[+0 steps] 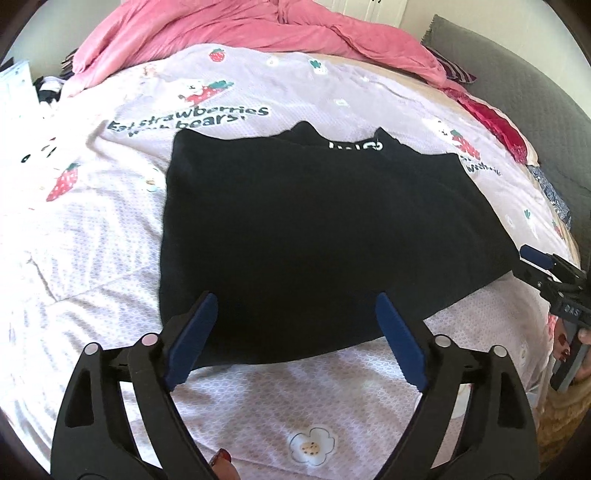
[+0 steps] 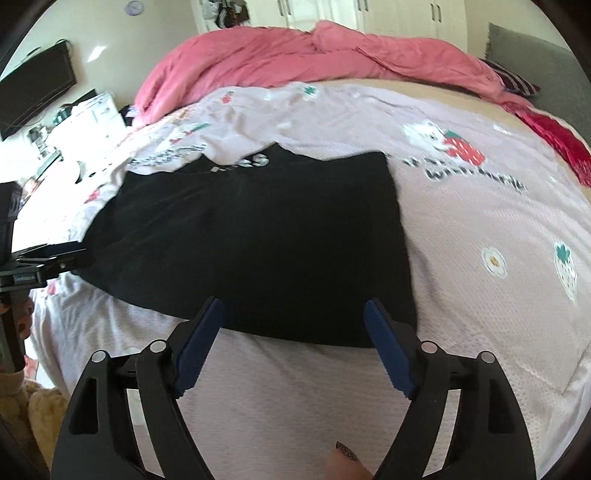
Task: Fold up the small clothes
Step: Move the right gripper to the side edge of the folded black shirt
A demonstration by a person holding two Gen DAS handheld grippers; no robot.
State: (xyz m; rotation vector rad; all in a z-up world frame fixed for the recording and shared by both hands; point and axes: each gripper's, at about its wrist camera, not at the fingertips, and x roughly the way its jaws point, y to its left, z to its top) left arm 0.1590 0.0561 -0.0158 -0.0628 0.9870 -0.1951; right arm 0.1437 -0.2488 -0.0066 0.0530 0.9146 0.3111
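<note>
Left gripper (image 1: pixel 295 306) spread wide, nothing between its blue pads (image 1: pixel 194 338), poised over the near hem of the black garment (image 1: pixel 314 236). Garment lying flat mid-bed on the strawberry-print quilt (image 1: pixel 110 258), white lettering at its far edge, pink duvet (image 1: pixel 258 26) bunched beyond. Right gripper (image 2: pixel 295 310) likewise agape and empty, hanging above the near hem by the garment's right corner.
</note>
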